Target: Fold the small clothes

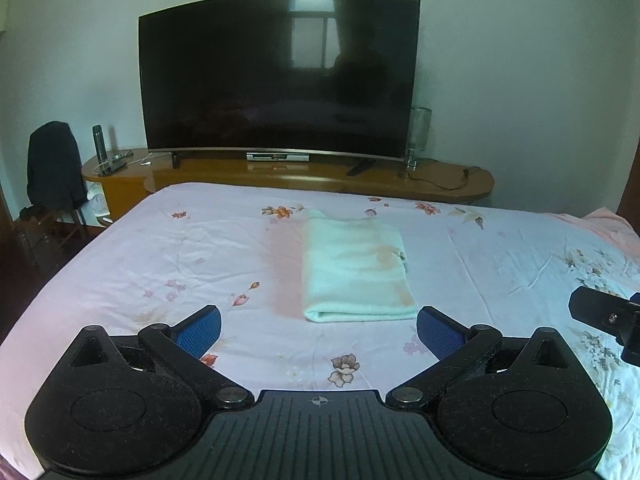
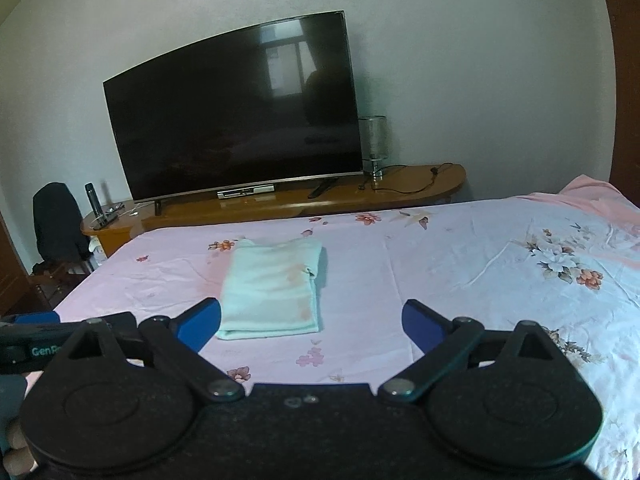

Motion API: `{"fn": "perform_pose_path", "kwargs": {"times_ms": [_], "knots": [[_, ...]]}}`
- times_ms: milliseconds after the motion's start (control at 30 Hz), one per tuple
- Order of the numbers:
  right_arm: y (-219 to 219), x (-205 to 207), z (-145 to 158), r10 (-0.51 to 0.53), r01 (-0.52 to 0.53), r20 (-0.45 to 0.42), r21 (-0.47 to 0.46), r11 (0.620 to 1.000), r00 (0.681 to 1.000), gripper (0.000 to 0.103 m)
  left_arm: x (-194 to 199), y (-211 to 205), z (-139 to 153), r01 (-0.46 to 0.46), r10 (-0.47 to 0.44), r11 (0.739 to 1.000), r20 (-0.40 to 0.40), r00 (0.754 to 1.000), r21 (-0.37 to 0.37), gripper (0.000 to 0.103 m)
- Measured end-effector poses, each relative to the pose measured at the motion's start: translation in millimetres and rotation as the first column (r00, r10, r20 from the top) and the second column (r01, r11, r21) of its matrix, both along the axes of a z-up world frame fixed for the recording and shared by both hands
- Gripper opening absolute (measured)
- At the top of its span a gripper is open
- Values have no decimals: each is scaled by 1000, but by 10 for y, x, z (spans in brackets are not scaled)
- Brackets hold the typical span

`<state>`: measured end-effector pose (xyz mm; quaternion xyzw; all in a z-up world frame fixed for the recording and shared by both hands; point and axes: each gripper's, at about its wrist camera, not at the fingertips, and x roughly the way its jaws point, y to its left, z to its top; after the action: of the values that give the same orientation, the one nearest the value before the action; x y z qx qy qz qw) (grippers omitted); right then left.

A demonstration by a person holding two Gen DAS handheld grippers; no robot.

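Observation:
A pale mint garment (image 1: 354, 268) lies folded into a flat rectangle on the floral bedsheet (image 1: 160, 264), its folded edge towards me. It also shows in the right wrist view (image 2: 272, 292). My left gripper (image 1: 319, 330) is open and empty, held above the sheet just short of the garment's near edge. My right gripper (image 2: 312, 322) is open and empty, to the right of the garment and a little short of it. The right gripper's body shows at the right edge of the left wrist view (image 1: 608, 316).
A large dark television (image 1: 280, 76) stands on a wooden console (image 1: 288, 178) beyond the bed's far edge. A glass lamp (image 1: 418, 136) and a cable sit at its right end, a dark flask (image 1: 99, 144) at its left. A chair with dark clothing (image 1: 54, 168) stands at far left.

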<state>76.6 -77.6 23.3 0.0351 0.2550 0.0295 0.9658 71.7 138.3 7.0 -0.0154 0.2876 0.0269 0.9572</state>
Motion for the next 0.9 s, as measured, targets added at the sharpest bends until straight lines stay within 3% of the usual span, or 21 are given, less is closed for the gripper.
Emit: {"fn": "perform_pose_path", "kwargs": {"times_ms": [900], "knots": [[-57, 58, -87, -11, 11, -34, -5, 1000, 999, 97, 10, -75, 15, -13, 13, 1000, -2, 1000, 3, 103]]}}
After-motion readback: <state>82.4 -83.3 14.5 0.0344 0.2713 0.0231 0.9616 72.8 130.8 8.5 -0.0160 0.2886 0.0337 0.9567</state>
